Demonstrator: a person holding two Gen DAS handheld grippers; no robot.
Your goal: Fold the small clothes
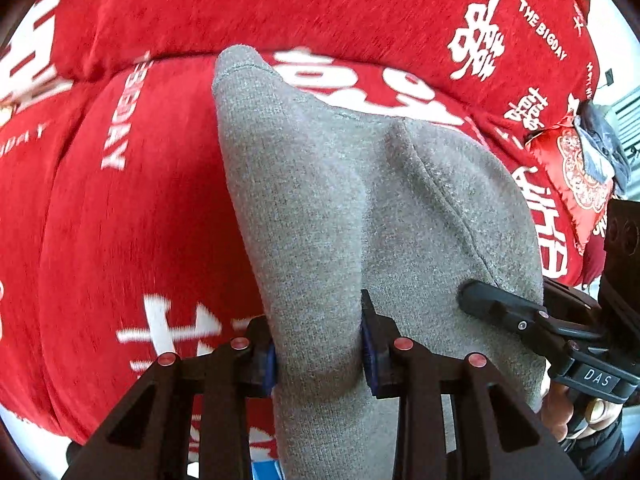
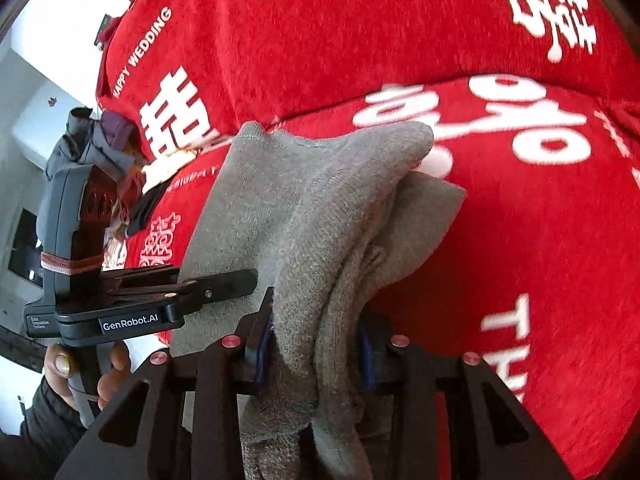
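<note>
We've got the grey sock pinched at its near end in our left gripper, fingers pressed onto the knit from both sides. Its long axis runs straight away from us, the far end pointing up toward the seam where the two red cushions meet. It hangs in front of that red fabric with white lettering; whether it touches the cushion, we cannot tell.

Over on the right wrist view, our right gripper is also clamped on grey knit, bunched in several folds between the fingers. From here the sock fans away and upward, with two corners poking toward the right.

Both grippers sit close together at the same end of the cloth. The right gripper reaches in from the right edge of the left view, its finger lying against the sock's side. The left gripper comes in level from the left of the right view, held by a bare hand in a dark sleeve.
</note>
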